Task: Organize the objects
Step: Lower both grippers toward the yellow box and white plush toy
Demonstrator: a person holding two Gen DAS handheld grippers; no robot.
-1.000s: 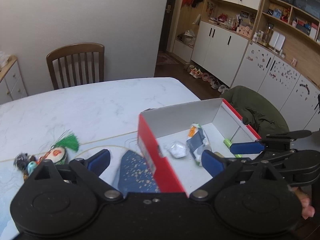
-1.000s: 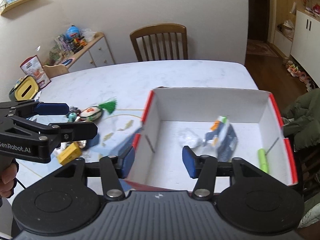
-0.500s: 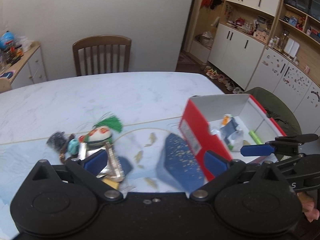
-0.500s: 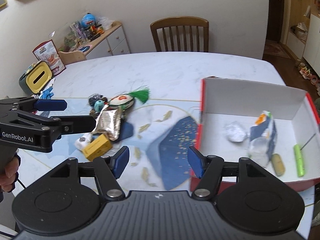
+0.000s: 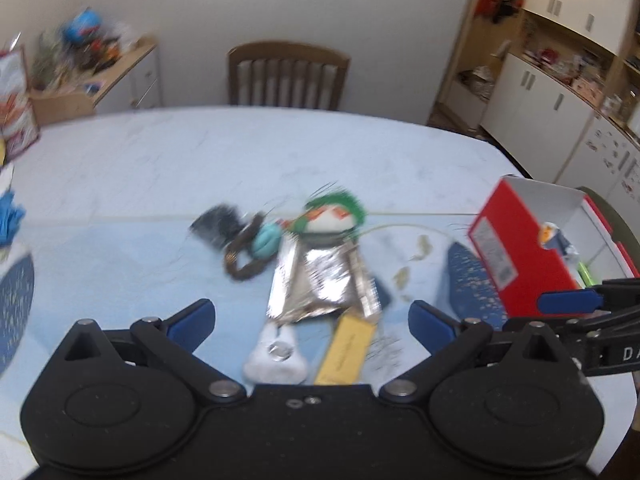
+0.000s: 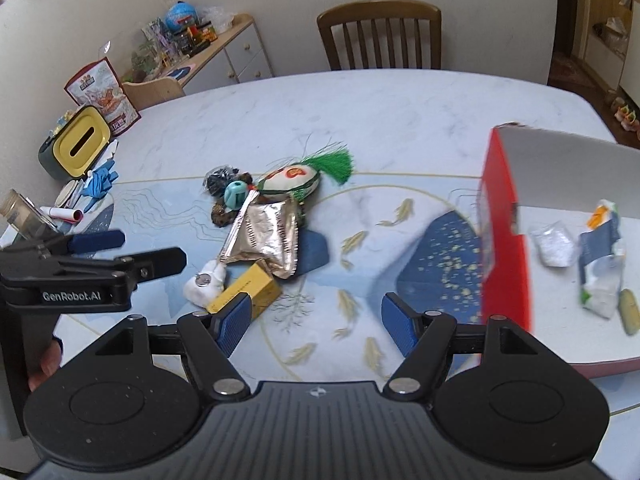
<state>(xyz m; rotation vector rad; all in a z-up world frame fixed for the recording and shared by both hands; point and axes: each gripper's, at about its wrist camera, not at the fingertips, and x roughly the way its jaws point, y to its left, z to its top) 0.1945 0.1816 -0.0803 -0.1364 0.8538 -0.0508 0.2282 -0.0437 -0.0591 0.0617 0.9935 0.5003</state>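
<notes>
two grippers, both spread wide and holding nothing: left gripper (image 5: pixel 311 318) hangs over the loose pile, right gripper (image 6: pixel 313 316) over the bare mat between the pile and the red box (image 6: pixel 505 240). pile sits mid-table (image 6: pixel 400 96), well apart from the box: silver foil pouch (image 6: pixel 269 234) on top, yellow block (image 6: pixel 249 290) and small white item (image 6: pixel 205 282) at its near edge, tasselled toy with green fringe (image 6: pixel 300 174), teal bead (image 6: pixel 235 195) and a dark bundle (image 6: pixel 218 178) at the far side, all touching or overlapping. box stands at the right end of the table, open top, already holding a clear bag (image 6: pixel 554 242), a blue and white packet (image 6: pixel 602 256) and a small olive-coloured piece (image 6: pixel 629 310). my read: some of the sort is done and this is the reach for the next pick. left wrist view is blurred, so fine contact there is hard to call. left fingers straddle the white item, yellow block and pouch edge, so any of those is a candidate; can't tell which. next move needs a descent with one finger on each side of a single item, not the stack. the pouch overlaps the block, so closing low may drag both. the pouch looks thin and crinkly, likely to slip or fold.
</notes>
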